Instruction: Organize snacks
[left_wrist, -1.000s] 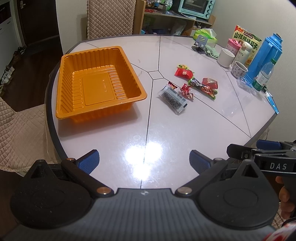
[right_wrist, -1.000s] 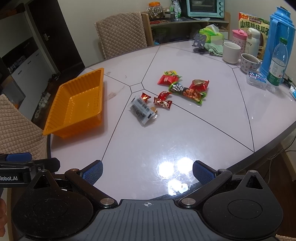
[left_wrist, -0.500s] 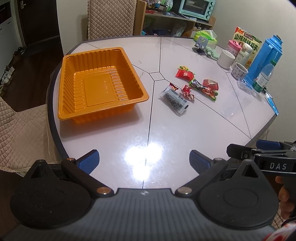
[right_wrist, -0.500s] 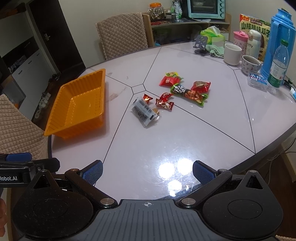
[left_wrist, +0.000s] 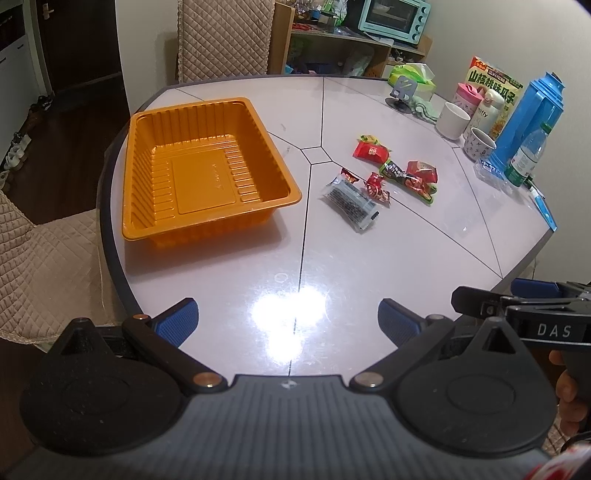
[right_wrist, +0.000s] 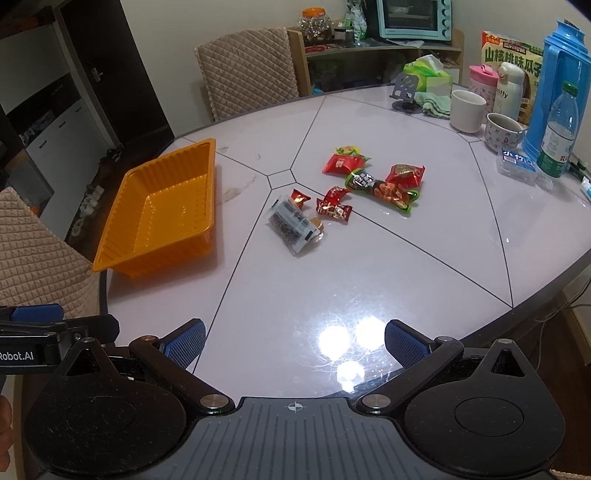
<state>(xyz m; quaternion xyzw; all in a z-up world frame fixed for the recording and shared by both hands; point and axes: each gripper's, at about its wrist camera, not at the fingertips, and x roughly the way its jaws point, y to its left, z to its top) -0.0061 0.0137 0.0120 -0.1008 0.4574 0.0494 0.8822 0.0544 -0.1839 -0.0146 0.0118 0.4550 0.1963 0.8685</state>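
Over the near edge of the pale glossy bench (right_wrist: 406, 266), your left tool (left_wrist: 286, 319) and right tool (right_wrist: 293, 341) gape wide, empty; assorted wrapped snacks (right_wrist: 343, 195) lie clustered mid-bench beside the empty orange ribbed plastic tray (left_wrist: 147, 229), awaiting loading.

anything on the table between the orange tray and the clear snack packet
No, that stretch of table is bare between the orange tray and the clear snack packet, in both wrist views; only a seam line crosses it.

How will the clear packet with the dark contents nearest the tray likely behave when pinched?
The clear packet looks like thin crinkly film, so it probably flexes and sags. It lies flat and looks light, so it may slide on the glossy table when nudged.
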